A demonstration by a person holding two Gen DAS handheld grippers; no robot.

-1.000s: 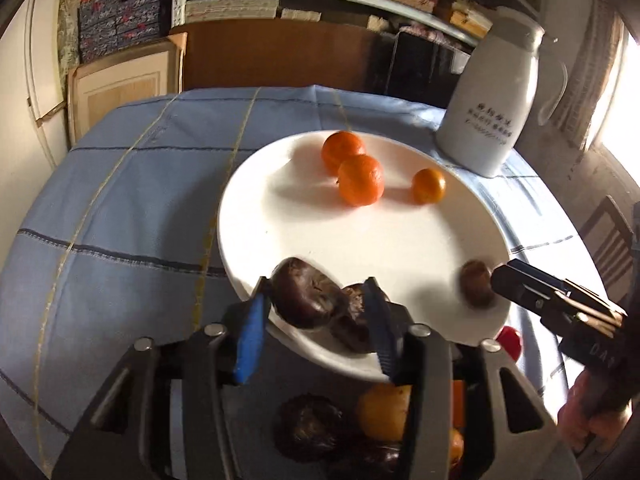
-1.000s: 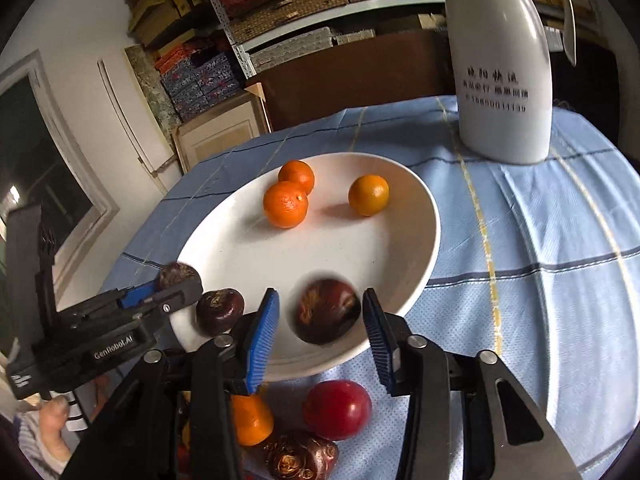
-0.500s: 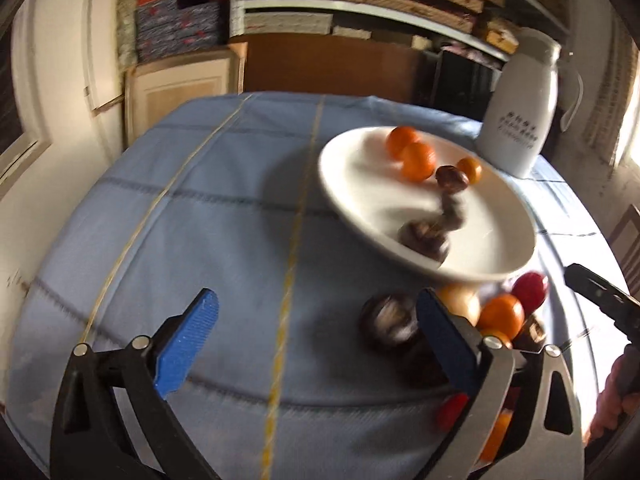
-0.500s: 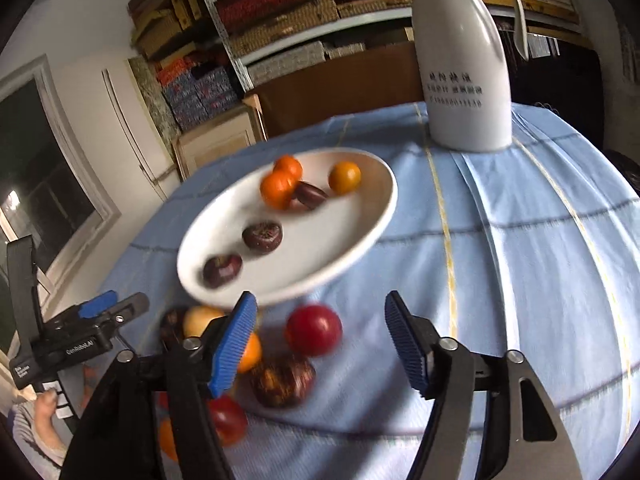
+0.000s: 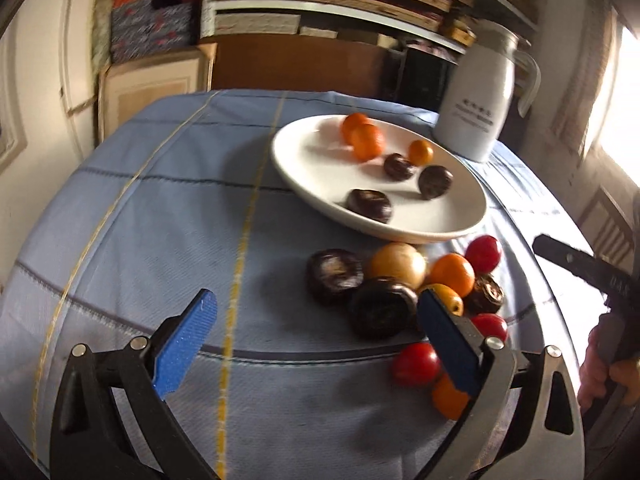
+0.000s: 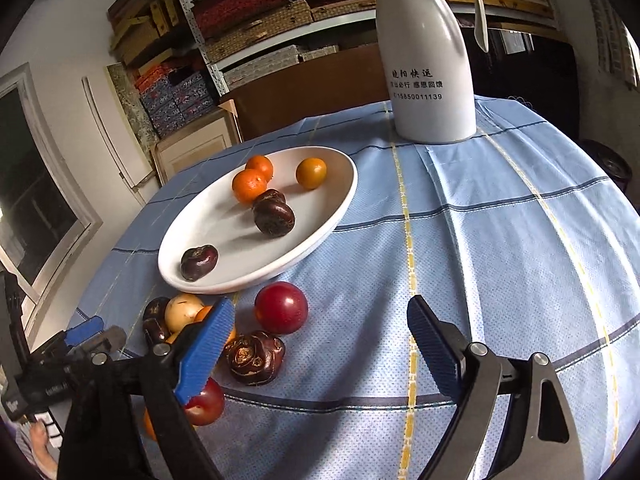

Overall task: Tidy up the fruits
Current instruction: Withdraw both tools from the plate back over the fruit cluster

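Both tongs (image 5: 316, 336) (image 6: 320, 344) gape empty; six fruits on white plate (image 6: 340, 196).

My left gripper (image 5: 316, 336) hangs low at the near left with its blue pads spread wide, holding nothing. My right gripper (image 6: 320, 344) sits near right, jaws equally wide apart and empty.

Soft daylight enters from the right, blown out at the left view's edge. Fruit casts gentle shadows leftward. Strong fisheye bending; dark corners; left view slightly blurred.
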